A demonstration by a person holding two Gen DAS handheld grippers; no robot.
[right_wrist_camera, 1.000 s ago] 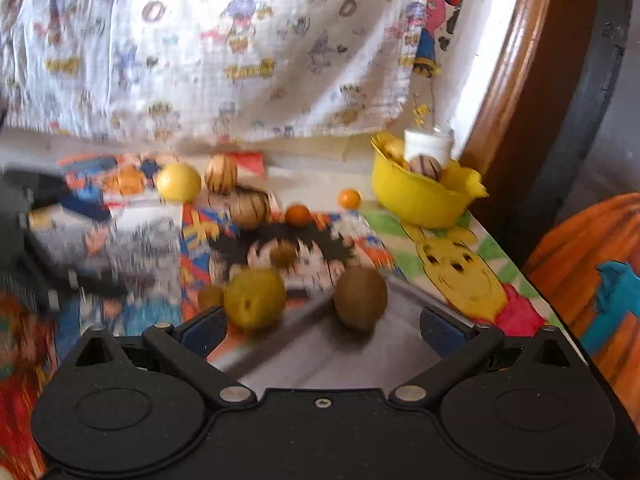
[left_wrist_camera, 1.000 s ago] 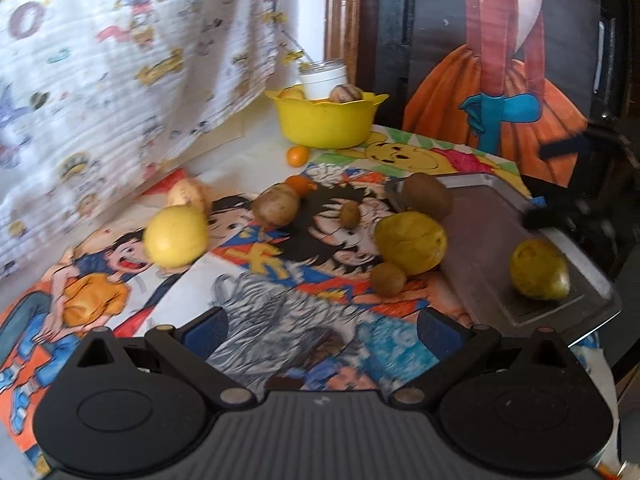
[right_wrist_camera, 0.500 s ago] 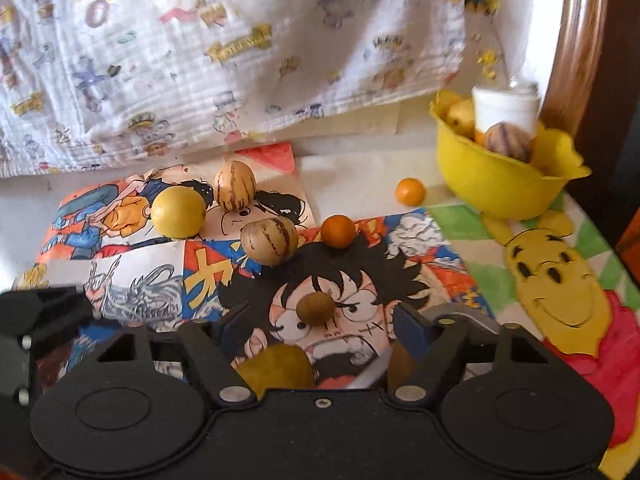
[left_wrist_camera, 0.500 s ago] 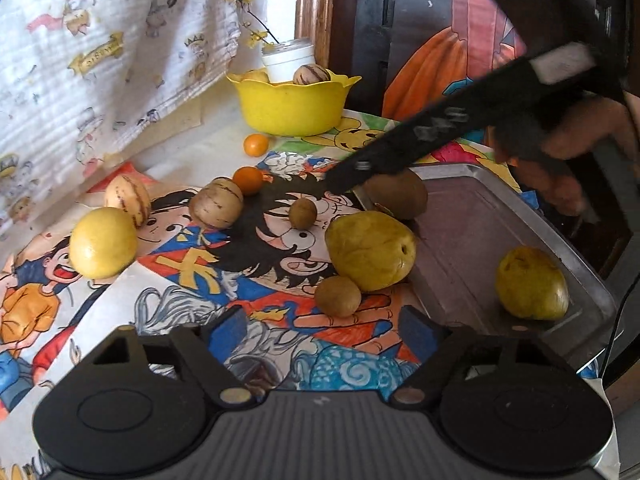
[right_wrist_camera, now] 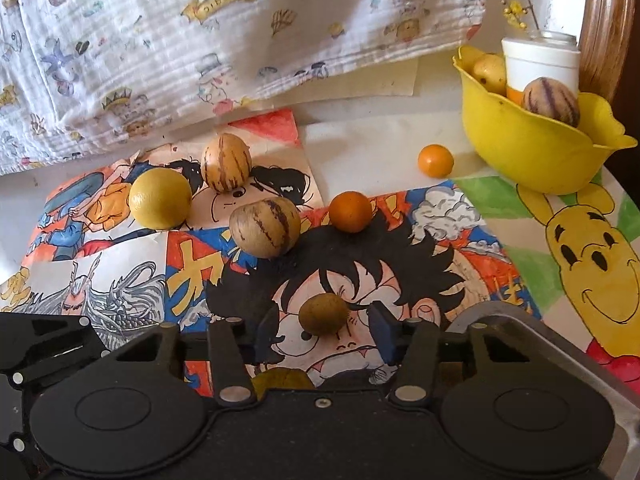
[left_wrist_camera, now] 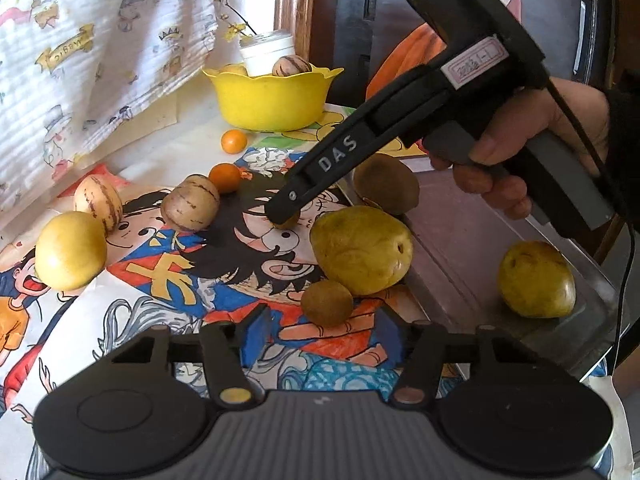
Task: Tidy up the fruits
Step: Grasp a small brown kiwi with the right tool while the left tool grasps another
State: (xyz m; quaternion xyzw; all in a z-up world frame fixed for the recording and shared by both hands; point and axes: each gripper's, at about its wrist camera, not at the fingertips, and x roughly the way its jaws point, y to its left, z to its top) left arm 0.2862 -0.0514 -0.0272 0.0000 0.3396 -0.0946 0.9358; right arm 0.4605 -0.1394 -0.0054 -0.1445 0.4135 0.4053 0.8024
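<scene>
Right tool [right_wrist_camera: 323, 330] lowered around a small brown fruit [right_wrist_camera: 323, 314], left tool [left_wrist_camera: 327, 330] low behind another small brown fruit [left_wrist_camera: 326, 302].

The right tool's jaws have just been closing; the small brown fruit sits between its blue pads with a gap on each side, so nothing is gripped. The left tool's jaws have also just been closing, and they stand apart with nothing between them; its brown fruit lies just ahead of the pads, touching a large yellow-green fruit [left_wrist_camera: 362, 249] at the edge of a metal tray [left_wrist_camera: 460, 240]. Beyond the right tool on the cartoon-covered surface [right_wrist_camera: 400, 136] lie two striped fruits [right_wrist_camera: 265, 226], a yellow round fruit [right_wrist_camera: 160, 198] and two small oranges [right_wrist_camera: 350, 212]. Far ahead to its right stands a yellow bowl [right_wrist_camera: 532, 152]. A hand [left_wrist_camera: 532, 148] holds the right tool.
</scene>
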